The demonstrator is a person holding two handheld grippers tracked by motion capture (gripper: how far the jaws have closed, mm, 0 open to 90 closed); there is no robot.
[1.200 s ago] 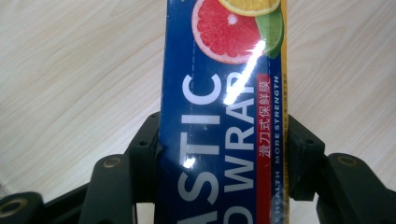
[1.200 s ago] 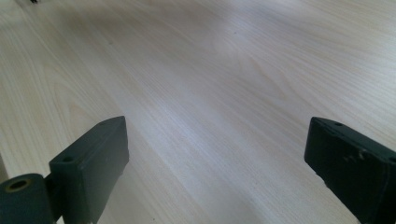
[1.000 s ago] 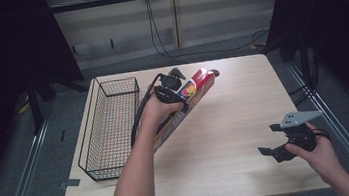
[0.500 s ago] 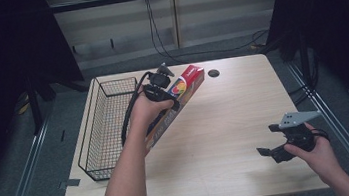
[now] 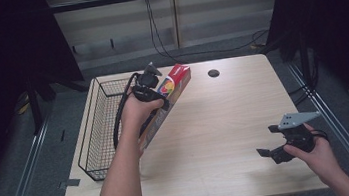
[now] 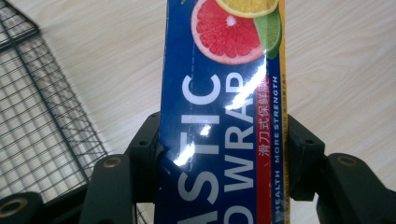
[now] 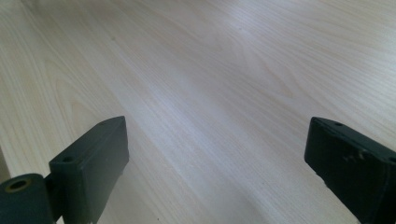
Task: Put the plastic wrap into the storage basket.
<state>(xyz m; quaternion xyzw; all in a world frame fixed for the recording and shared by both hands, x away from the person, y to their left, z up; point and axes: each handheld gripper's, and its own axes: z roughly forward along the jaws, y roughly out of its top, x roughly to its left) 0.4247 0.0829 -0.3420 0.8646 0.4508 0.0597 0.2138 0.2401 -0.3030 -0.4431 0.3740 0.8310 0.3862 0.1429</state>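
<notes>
Beside the black wire basket [image 5: 101,132], the left gripper [image 6: 223,154] clamps a long glossy cardboard plastic-wrap box [image 6: 224,116], tilted above the pale woodgrain table [image 5: 226,122]. Near the table's front right edge, the right gripper [image 5: 277,152] hovers with jaws apart, holding nothing.

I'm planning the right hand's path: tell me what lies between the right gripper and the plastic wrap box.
Nothing: in the high view, bare table separates the right gripper from the plastic wrap box, which the left gripper clamps.

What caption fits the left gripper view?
Left gripper clamps a blue plastic wrap box above the wooden table, beside a wire basket.
</notes>
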